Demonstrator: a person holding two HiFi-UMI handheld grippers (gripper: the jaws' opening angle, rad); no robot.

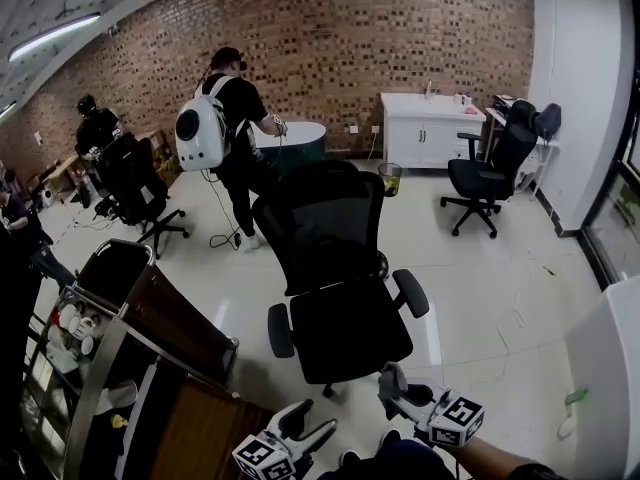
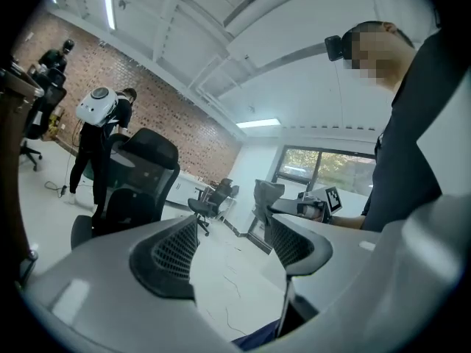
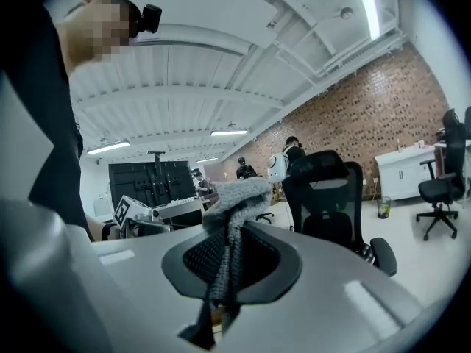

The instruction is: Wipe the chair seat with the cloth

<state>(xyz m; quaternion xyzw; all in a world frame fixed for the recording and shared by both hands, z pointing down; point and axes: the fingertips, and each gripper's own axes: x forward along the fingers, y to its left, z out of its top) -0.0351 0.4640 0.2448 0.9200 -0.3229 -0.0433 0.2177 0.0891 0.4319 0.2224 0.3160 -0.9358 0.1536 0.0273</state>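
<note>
I see a black chair (image 1: 350, 328) on a glossy white floor (image 1: 490, 268). The cloth (image 3: 235, 193) is grey knit; the wall (image 1: 400, 38) is red-brown brick.

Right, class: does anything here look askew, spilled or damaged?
Nothing stands out. The office chair stands upright, seat bare; the grey cloth is clamped in the right tongs; the left tongs are open, empty.

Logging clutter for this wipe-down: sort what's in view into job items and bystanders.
Job: black mesh office chair, centre, and its seat; grey knitted cloth, clamped in the right gripper jaws.

Lying about: second black office chair by the far desk; white cabinet; small waste bin; wooden shelving unit, left.
</note>
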